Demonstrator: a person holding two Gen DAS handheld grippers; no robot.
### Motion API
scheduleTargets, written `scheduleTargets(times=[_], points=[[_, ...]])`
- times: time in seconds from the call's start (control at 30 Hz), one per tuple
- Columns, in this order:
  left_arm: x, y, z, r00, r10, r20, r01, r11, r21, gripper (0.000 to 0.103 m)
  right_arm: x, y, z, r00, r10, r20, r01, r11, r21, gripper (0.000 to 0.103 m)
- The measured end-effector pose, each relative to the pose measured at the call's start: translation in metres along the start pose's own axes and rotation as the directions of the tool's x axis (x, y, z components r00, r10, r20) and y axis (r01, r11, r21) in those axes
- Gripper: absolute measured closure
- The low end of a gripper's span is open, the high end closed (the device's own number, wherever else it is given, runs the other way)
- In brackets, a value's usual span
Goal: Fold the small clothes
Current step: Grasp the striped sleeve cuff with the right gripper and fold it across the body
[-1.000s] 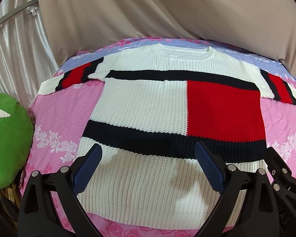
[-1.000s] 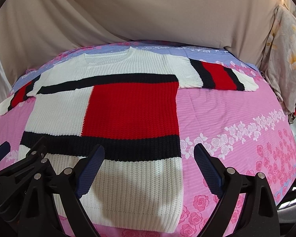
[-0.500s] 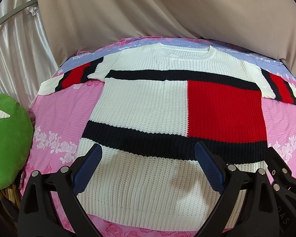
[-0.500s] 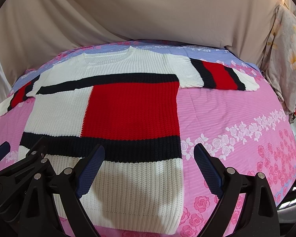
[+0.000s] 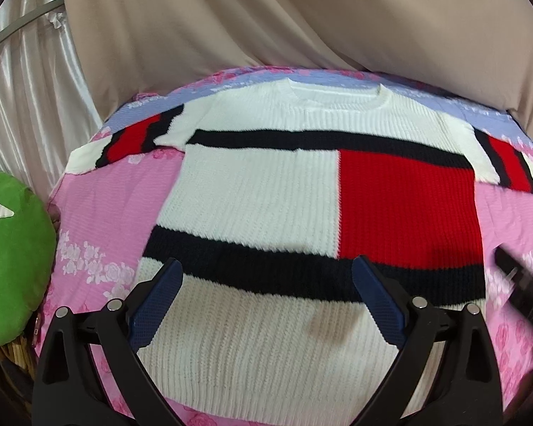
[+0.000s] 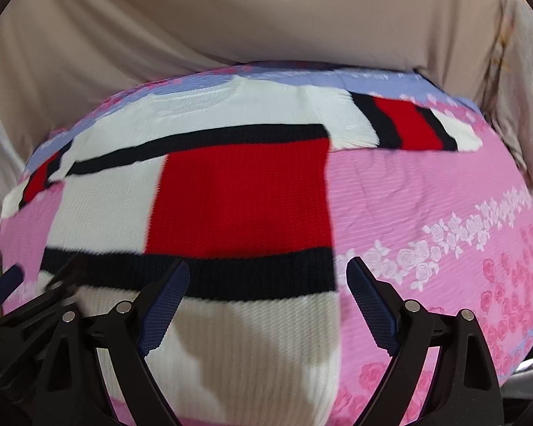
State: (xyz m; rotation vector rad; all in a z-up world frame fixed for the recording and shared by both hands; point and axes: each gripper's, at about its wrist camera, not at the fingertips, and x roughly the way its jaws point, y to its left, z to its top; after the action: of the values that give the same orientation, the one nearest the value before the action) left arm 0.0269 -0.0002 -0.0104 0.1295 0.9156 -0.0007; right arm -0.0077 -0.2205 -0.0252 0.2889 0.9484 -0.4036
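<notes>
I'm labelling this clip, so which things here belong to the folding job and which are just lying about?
Job:
sweater, spread flat
left tool, open
right tool, open

Lying about:
green cushion
floral bedsheet
beige backdrop cloth

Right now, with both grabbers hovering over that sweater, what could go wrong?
The knit sweater is thick: the open left gripper might pinch only the top layer. The open right gripper straddles the sweater's side edge and could catch the pink floral sheet too. The right view is blurred, so aim may be off.

Sweater [image 5: 266, 195]: white knit with black bands and a red block; beneath it, bedsheet [image 5: 99, 213]: pink with rose print; left of it, cushion [image 5: 14, 255]: green.
</notes>
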Motion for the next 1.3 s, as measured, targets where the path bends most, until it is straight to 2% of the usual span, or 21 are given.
scheduleTargets(times=[0.17,0.3,0.4,0.53,0.6,0.67,0.7,0.73,0.77,0.8,0.83,0.9,0.93,0.97,1.0,1.07,1.13,1.23,1.3], points=[[0.008,0.010,0.014,1.000,0.029,-0.012,-0.029,0.998,-0.049,0.008,0.035,-0.102,0.058,0.996,-0.087,0.025,0.081,0.982,0.170,0.014],[0.016,0.018,0.028,0.998,0.060,-0.032,-0.062,0.995,-0.083,0.008,0.073,-0.199,0.119,0.989,-0.149,0.018,0.136,0.942,0.307,0.014],[0.024,0.023,0.036,0.995,0.076,-0.058,-0.082,0.991,-0.105,0.008,0.107,-0.268,0.156,0.989,-0.147,0.004,0.132,0.894,0.428,0.018],[0.033,0.028,0.044,0.991,0.109,-0.072,-0.117,0.985,-0.124,0.008,0.151,-0.339,0.179,0.987,-0.158,-0.039,0.150,0.795,0.588,0.030],[0.037,0.029,0.047,0.989,0.125,-0.081,-0.134,0.984,-0.121,0.008,0.168,-0.358,0.182,0.984,-0.165,-0.068,0.171,0.758,0.630,0.034],[0.043,0.030,0.051,0.987,0.133,-0.095,-0.143,0.983,-0.118,0.008,0.182,-0.365,0.183,0.984,-0.157,-0.081,0.172,0.746,0.643,0.042],[0.046,0.030,0.053,0.986,0.136,-0.101,-0.148,0.982,-0.117,0.008,0.186,-0.366,0.183,0.985,-0.150,-0.080,0.166,0.748,0.642,0.052],[0.049,0.030,0.054,0.985,0.135,-0.105,-0.147,0.982,-0.118,0.008,0.188,-0.367,0.185,0.984,-0.157,-0.079,0.171,0.750,0.639,0.058],[0.051,0.030,0.055,0.985,0.132,-0.107,-0.145,0.982,-0.117,0.008,0.188,-0.365,0.186,0.983,-0.172,-0.070,0.177,0.754,0.633,0.061],[0.053,0.030,0.057,0.986,0.129,-0.111,-0.142,0.983,-0.119,0.008,0.187,-0.360,0.190,0.989,-0.144,-0.044,0.140,0.769,0.624,0.085],[0.056,0.031,0.059,0.986,0.122,-0.113,-0.136,0.983,-0.124,0.008,0.185,-0.355,0.194,0.992,-0.119,-0.032,0.113,0.774,0.623,0.097],[0.059,0.031,0.063,0.988,0.109,-0.110,-0.123,0.984,-0.132,0.008,0.168,-0.338,0.207,0.996,-0.073,0.059,0.023,0.801,0.599,0.097],[0.060,0.032,0.066,0.989,0.104,-0.106,-0.117,0.984,-0.134,0.008,0.155,-0.322,0.217,0.992,-0.044,0.115,-0.028,0.829,0.558,0.097],[0.061,0.033,0.068,0.990,0.096,-0.101,-0.109,0.985,-0.136,0.008,0.133,-0.294,0.232,0.981,0.010,0.193,-0.104,0.869,0.483,0.097],[0.062,0.034,0.071,0.992,0.086,-0.094,-0.099,0.985,-0.141,0.008,0.119,-0.271,0.240,0.969,0.065,0.240,-0.166,0.889,0.427,0.097],[0.063,0.035,0.075,0.994,0.066,-0.084,-0.079,0.985,-0.154,0.008,0.089,-0.218,0.256,0.928,0.207,0.311,-0.301,0.907,0.294,0.097],[0.063,0.038,0.082,0.997,0.042,-0.068,-0.054,0.984,-0.171,0.008,0.060,-0.148,0.265,0.864,0.369,0.341,-0.433,0.891,0.133,0.097],[0.062,0.044,0.093,0.999,-0.003,-0.033,-0.004,0.982,-0.190,0.008,0.044,-0.048,0.261,0.771,0.572,0.280,-0.587,0.809,-0.036,0.096],[0.062,0.049,0.103,0.999,-0.052,-0.006,0.049,0.976,-0.211,0.007,0.053,0.014,0.248,0.728,0.658,0.194,-0.650,0.752,-0.108,0.092]])
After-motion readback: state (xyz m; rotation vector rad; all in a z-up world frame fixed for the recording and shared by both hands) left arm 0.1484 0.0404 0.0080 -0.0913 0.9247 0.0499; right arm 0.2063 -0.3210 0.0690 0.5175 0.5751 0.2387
